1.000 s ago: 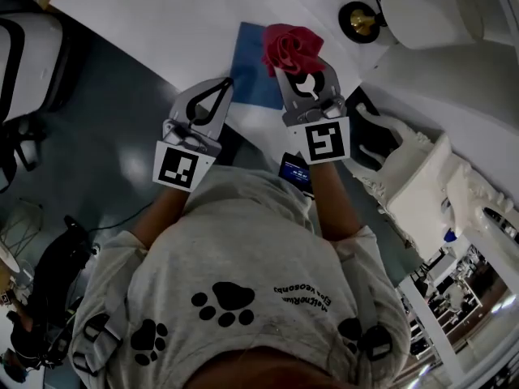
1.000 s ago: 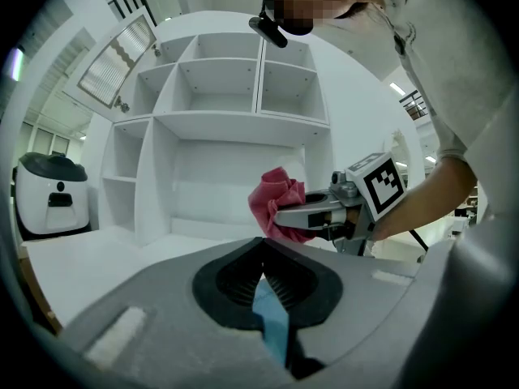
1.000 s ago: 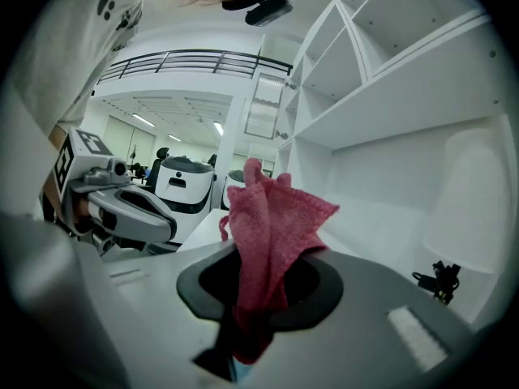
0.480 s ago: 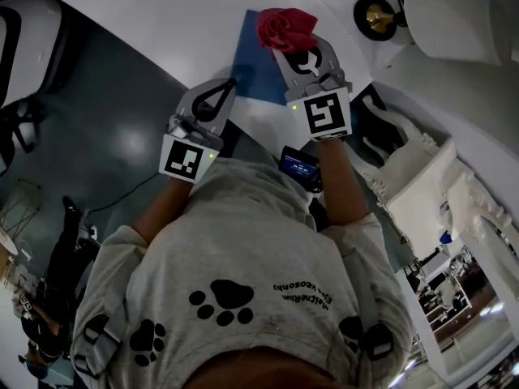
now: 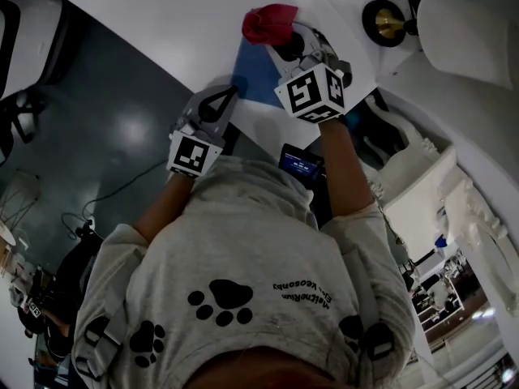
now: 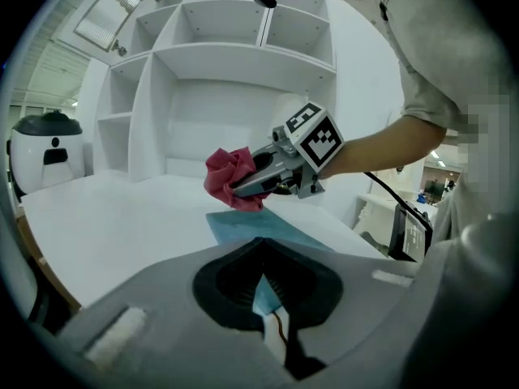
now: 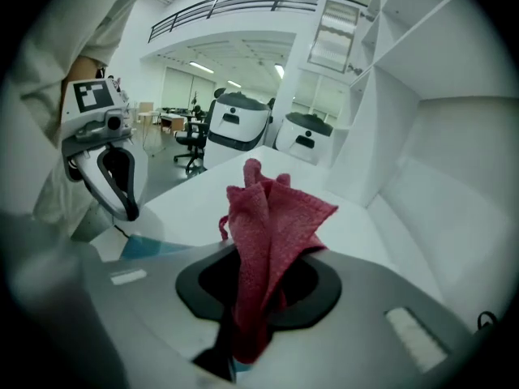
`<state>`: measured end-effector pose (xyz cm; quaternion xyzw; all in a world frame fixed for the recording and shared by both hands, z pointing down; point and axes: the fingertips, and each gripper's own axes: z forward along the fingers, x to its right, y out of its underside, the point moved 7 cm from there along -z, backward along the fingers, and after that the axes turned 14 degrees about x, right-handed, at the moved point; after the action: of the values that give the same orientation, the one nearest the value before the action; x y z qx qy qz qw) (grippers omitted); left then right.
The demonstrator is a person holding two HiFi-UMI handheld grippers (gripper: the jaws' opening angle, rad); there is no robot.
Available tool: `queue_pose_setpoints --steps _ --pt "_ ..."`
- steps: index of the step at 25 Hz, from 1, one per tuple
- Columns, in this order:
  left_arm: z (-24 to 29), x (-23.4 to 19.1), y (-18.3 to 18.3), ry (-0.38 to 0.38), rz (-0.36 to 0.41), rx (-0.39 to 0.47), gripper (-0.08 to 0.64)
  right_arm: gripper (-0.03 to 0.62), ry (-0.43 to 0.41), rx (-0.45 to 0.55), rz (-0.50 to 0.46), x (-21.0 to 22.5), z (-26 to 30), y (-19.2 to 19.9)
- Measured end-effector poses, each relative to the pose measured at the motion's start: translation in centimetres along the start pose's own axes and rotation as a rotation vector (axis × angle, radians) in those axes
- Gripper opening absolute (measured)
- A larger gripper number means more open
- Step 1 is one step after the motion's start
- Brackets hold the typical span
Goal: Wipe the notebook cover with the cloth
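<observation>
The right claw (image 7: 261, 286) is clenched on the red cloth (image 7: 272, 217). Its own view shows the fabric pinched in the slot between the jaws and standing up past the tips in a loose, crumpled bunch. In the head view that claw reaches over the blue notebook (image 5: 253, 75), which lies flat on the white tabletop (image 5: 154, 19). The cloth sits at the notebook's far end, partly past its far edge. The left claw's view shows the bunch low over the cover there, but I cannot tell whether it touches the cover. The marker cube (image 5: 311, 92) on the right claw tilts toward the head camera.

The left claw (image 5: 223, 100) is clenched, its jaws pressed tip to tip with nothing gripped between them. It is at the notebook's near left corner, close to the tabletop's edge. In the right claw's view its tip points down at the blue cover, at or just off the surface. The two claws are apart, with bare cover showing between them.

Beyond the notebook, white shelving (image 6: 219, 71) rises at the back of the tabletop. Off to the right in the head view stands a brass knob on a round black base (image 5: 386, 21), well apart from the notebook. The person's grey shirt (image 5: 235, 258), printed with black paw marks, fills the lower part of that view
</observation>
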<state>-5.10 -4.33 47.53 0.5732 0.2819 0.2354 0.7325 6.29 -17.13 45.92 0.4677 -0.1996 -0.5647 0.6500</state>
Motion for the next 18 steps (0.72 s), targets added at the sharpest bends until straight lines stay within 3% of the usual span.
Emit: queue_pose_setpoints --steps 9,18 --pt "0.6 0.2 2.8 0.026 -0.056 -0.112 -0.006 0.071 -0.152 -0.212 -0.078 -0.1 3.6 2.0" --pt "1.2 0.5 4.4 0.037 -0.064 -0.253 -0.005 0.071 -0.236 -0.374 -0.025 0.1 5.6 3.4"
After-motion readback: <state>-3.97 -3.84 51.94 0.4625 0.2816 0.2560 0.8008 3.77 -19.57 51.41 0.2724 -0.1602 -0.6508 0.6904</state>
